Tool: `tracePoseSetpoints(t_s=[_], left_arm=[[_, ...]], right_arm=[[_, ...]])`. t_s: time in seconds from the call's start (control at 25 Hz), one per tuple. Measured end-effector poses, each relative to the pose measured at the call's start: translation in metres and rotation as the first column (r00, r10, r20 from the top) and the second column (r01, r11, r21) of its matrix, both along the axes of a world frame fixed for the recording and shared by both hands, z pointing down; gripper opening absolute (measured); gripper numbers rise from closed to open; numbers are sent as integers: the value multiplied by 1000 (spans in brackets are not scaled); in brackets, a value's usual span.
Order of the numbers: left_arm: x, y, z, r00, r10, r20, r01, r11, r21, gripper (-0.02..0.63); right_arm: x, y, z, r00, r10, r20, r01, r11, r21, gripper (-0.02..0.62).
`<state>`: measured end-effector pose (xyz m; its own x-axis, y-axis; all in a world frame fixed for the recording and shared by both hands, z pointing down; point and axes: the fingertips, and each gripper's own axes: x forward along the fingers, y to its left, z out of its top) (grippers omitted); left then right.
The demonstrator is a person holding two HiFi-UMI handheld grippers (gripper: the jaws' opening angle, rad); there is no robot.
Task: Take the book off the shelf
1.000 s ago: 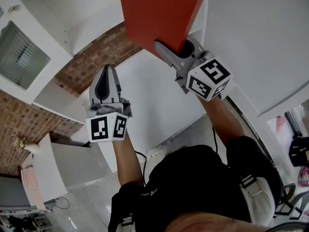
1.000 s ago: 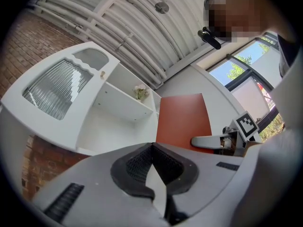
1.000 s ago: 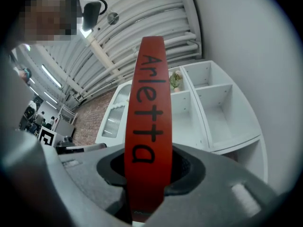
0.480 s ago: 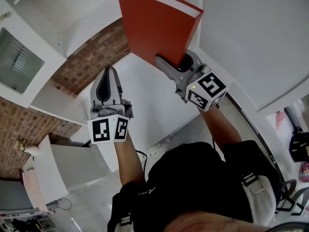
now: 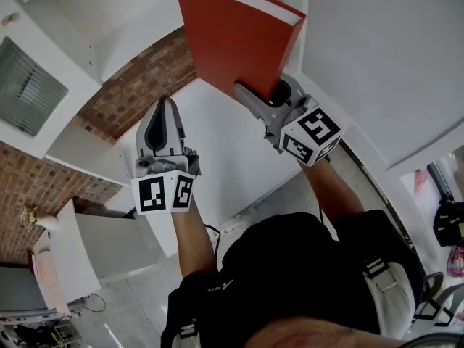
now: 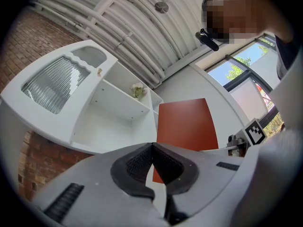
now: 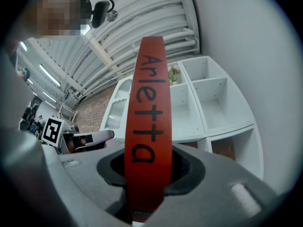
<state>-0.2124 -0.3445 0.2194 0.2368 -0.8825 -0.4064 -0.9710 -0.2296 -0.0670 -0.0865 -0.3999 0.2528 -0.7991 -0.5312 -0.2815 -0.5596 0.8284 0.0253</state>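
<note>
Lowered slightly since before, one book (image 5: 232,42) sat clamped in the right gripper (image 5: 267,93). The left gripper (image 5: 165,106), second of two, was closed and empty.

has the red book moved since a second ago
Yes. The red book, held in the right gripper, has come a little down the head view, toward the person, against the brick wall.

red book (image 5: 235,38) with black lettering, white shelf (image 6: 111,122), red-brown brick wall (image 5: 138,85).
</note>
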Motion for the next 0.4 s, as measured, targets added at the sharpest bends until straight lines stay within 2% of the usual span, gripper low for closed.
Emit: tracePoseSetpoints(t_s=[0.4], left_arm=[[0, 3, 0, 1000, 8, -5, -8, 1000, 0, -3]], right_arm=[[1, 1, -2, 1000, 0, 2, 0, 1000, -13, 155]])
